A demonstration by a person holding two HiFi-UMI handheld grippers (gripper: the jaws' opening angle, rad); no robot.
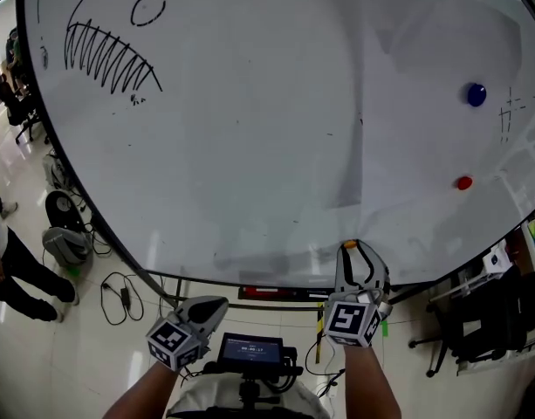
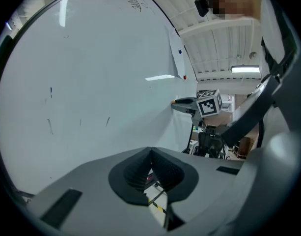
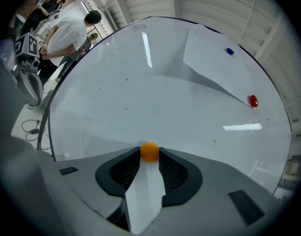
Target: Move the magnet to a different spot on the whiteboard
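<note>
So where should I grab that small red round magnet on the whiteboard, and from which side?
I'd pinch the small red round magnet across its rounded edge, coming straight at the whiteboard: it sits flat there, so only its rim stands free. The right tool is shut on a small orange round magnet.

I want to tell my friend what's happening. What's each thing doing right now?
Right tongs: shut on orange magnet.
Orange magnet: pinched between the tong tips.
Left tongs: shut, empty.
Blue magnet: stuck on whiteboard.
Red magnet: stuck on whiteboard.
Whiteboard: drawn on, upper left.
</note>
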